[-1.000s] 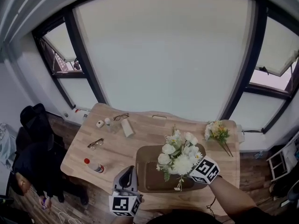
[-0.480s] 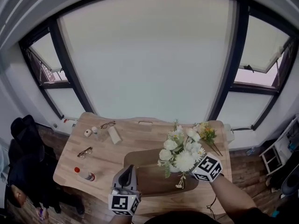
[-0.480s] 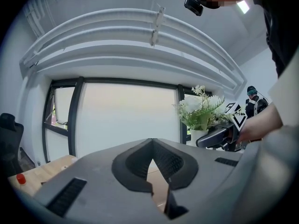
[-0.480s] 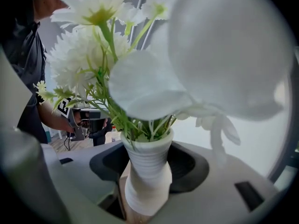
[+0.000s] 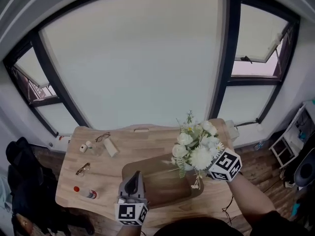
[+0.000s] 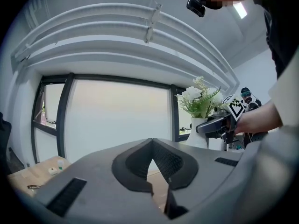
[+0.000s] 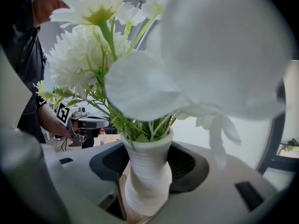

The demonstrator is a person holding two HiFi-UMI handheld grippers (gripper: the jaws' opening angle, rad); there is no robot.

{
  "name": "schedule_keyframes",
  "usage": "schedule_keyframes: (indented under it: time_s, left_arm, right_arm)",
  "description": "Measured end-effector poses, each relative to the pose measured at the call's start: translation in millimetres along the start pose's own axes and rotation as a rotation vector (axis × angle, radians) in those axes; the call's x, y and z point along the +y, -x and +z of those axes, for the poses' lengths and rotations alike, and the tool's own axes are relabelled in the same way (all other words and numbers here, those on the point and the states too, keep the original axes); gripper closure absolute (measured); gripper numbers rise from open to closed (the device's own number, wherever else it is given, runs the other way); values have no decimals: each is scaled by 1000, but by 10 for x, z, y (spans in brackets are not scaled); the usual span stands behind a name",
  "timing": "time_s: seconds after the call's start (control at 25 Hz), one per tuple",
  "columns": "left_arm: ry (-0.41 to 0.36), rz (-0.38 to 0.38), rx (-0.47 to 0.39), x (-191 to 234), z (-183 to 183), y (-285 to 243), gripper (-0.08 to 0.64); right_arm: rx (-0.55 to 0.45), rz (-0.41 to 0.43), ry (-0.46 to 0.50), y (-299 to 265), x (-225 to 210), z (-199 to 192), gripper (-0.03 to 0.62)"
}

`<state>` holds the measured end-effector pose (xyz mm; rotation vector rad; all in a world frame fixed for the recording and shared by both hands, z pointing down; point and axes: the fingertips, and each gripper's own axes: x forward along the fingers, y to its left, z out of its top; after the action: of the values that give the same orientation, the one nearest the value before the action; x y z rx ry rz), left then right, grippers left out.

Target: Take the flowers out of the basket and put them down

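Observation:
A bunch of white flowers (image 5: 197, 149) stands in a ribbed white vase (image 7: 147, 176). My right gripper (image 5: 205, 167) is shut on the vase's body and holds it upright in the air, over the right end of the flat brown basket (image 5: 152, 186). In the right gripper view the blooms (image 7: 93, 55) fill the frame above the jaws. My left gripper (image 5: 133, 177) hovers at the basket's near-left edge, jaws shut with nothing between them. Its view shows the flowers (image 6: 201, 99) and the right gripper (image 6: 219, 125) off to the right.
On the left of the wooden table (image 5: 123, 156) lie two pairs of glasses (image 5: 82, 169) (image 5: 102, 137), a red-capped bottle (image 5: 83, 192), a white block (image 5: 110, 146) and small jars (image 5: 83, 146). Tall windows stand behind the table. A white shelf (image 5: 290, 146) is at the far right.
The right gripper has lifted the vase of flowers and carried it to the right, from the middle of the basket to its right end. The left gripper stays by the basket's near edge.

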<state>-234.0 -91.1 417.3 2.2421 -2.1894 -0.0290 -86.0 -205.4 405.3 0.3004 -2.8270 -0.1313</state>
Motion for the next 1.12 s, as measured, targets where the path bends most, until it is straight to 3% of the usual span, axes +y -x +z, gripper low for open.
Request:
schedule_keyframes:
  time_s: [0.6,1.12]
  left_arm:
    - [-19,-115,25,-540,53,-606,558]
    - [-35,-240,23,-1118,-1,-943,558]
  right_arm:
    - [-2,-172,-40,715,-681,-196,328]
    - [44,-321,-103,1273,-801,-799,328]
